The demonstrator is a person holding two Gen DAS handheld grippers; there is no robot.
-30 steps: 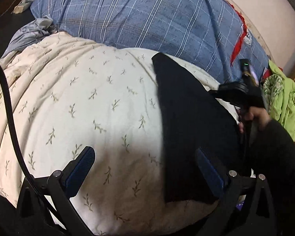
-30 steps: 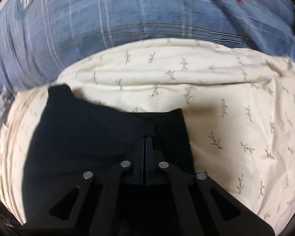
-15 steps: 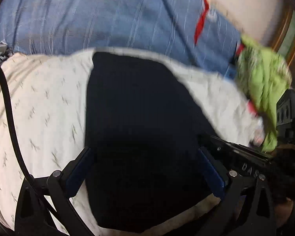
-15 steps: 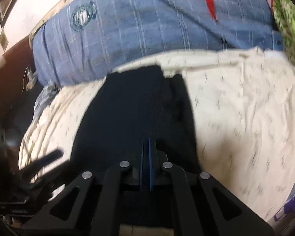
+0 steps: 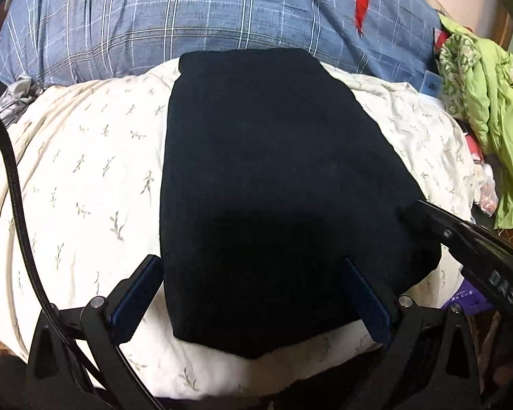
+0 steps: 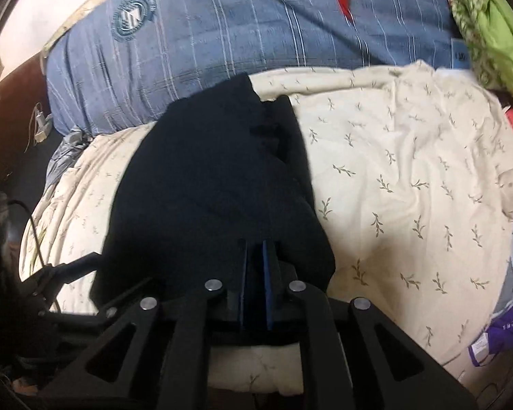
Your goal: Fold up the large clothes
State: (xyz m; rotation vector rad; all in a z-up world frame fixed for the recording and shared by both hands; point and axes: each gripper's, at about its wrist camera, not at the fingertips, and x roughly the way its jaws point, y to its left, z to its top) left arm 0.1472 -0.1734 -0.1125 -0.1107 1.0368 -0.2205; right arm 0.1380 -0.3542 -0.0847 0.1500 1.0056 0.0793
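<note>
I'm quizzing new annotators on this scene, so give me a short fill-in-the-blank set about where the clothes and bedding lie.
1. The folded dark garment lies on a cream quilt printed with small ____.
2. Behind the quilt lies a ____ plaid pillow.
3. The crumpled cloth at the right edge is ____.
4. The left tongs stand ____.

Missing words: leaf sprigs; blue; green; open

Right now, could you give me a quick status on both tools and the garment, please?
Left tool open, empty, over the black garment. Right tool just cracking open at the garment's near edge. Garment folded flat on cream quilt. Nothing in the way.
</note>
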